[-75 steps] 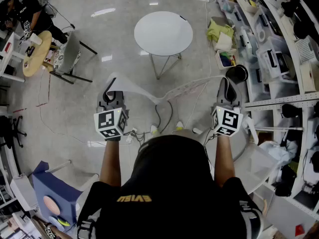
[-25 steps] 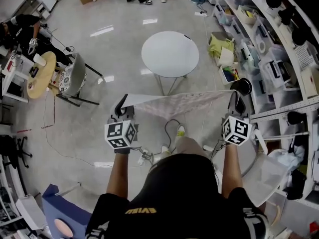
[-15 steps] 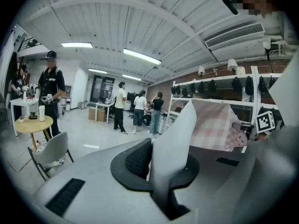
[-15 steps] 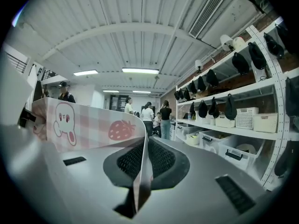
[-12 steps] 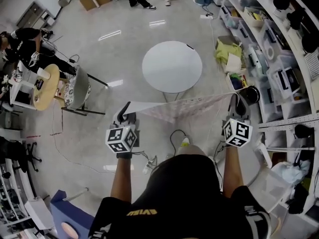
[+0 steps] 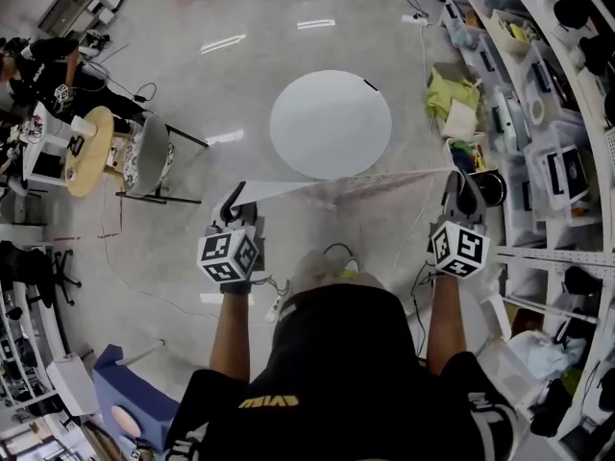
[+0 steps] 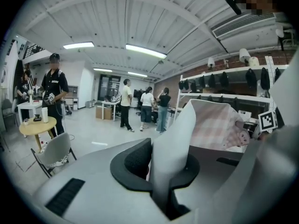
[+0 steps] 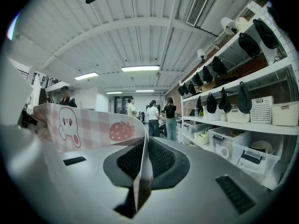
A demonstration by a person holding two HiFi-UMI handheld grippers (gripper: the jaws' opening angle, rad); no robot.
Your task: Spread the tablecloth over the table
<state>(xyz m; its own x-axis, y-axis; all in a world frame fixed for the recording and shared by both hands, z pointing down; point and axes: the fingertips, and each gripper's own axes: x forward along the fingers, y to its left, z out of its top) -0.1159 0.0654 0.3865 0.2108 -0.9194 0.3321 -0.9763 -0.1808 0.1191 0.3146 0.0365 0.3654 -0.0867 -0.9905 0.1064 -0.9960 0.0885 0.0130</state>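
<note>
Tablecloth of pink checked fabric (image 6: 346,188) runs taut, long axis left to right, between our left gripper (image 6: 231,203) and right gripper (image 6: 459,186), fingers (image 8: 161,160) clamped on its edge, short of the round white counter (image 6: 330,123).

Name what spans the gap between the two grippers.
The tablecloth, pulled taut from the left gripper to the right gripper, each shut on an edge; the head view shows it.

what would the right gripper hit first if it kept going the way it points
Likely nothing near. The right gripper, shut on the tablecloth, points past the right of the round table, alongside the shelves; its view looks free up to the people, though depth is unclear.
</note>
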